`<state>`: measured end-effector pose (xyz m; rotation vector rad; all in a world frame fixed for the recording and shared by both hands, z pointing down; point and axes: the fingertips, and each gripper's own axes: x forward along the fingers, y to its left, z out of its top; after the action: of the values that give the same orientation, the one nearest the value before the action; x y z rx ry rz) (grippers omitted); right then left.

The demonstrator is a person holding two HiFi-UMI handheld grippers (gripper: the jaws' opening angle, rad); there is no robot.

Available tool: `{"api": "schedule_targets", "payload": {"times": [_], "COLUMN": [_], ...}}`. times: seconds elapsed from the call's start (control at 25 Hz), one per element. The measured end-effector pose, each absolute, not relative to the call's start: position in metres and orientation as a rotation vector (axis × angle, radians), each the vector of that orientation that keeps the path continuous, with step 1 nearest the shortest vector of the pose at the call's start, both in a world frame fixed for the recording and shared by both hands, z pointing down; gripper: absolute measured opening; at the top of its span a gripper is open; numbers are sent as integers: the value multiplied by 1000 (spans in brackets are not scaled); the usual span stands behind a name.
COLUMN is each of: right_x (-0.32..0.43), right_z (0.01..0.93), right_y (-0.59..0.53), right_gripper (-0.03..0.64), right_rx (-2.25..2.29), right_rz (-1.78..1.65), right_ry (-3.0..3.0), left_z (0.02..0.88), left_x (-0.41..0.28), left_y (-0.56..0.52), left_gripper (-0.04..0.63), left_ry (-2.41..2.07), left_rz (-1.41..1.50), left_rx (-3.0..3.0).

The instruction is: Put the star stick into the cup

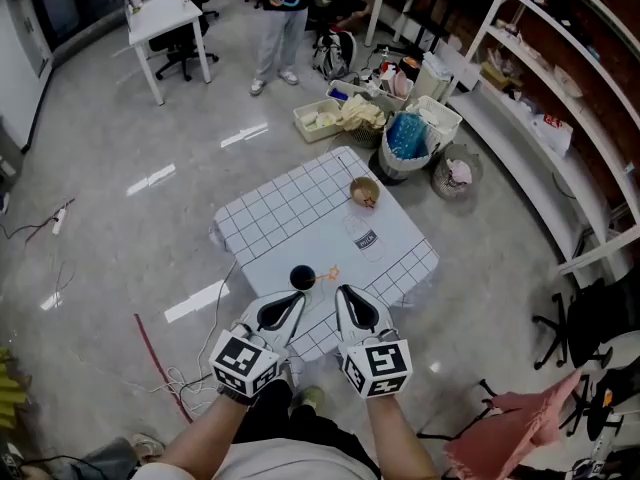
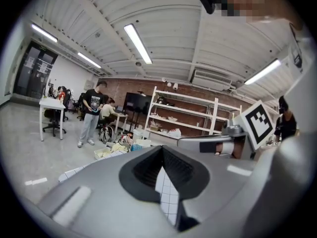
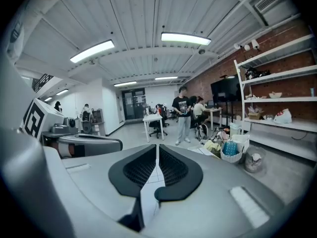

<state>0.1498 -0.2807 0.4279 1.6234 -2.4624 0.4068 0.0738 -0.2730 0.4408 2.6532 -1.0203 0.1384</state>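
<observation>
A small black cup (image 1: 301,277) stands near the front edge of the table with the white grid cloth (image 1: 290,208). The orange star stick (image 1: 328,274) lies on the cloth just right of the cup. My left gripper (image 1: 298,297) hovers just in front of the cup, shut and empty. My right gripper (image 1: 342,290) is beside it, just in front of the stick, also shut with nothing held. In the left gripper view the left gripper (image 2: 162,148) shows only grid cloth past its tips. In the right gripper view the right gripper (image 3: 157,146) shows the same. Neither view shows cup or stick.
A brown bowl (image 1: 365,192) sits at the table's far corner, with a clear container (image 1: 365,238) in front of it. Bins and baskets (image 1: 405,133) crowd the floor behind the table, shelving (image 1: 560,98) runs along the right, and a person (image 1: 280,18) stands at the back.
</observation>
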Motion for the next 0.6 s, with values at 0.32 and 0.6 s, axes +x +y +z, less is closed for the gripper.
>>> {"api": "schedule_targets", "payload": {"times": [0.32, 0.6], "right_x": [155, 158], "right_z": [358, 308], "right_y": [-266, -255], "right_gripper": [29, 12], "right_rx": [1687, 1719], "right_rz": [296, 217], "right_ry": [-2543, -2618], "left_z": [374, 332], "left_x": [62, 55], "left_y": [-263, -252], "left_gripper": [6, 6], "left_ry": [-1141, -1209], "left_rz": [47, 4], "left_rx": [2694, 2733]}}
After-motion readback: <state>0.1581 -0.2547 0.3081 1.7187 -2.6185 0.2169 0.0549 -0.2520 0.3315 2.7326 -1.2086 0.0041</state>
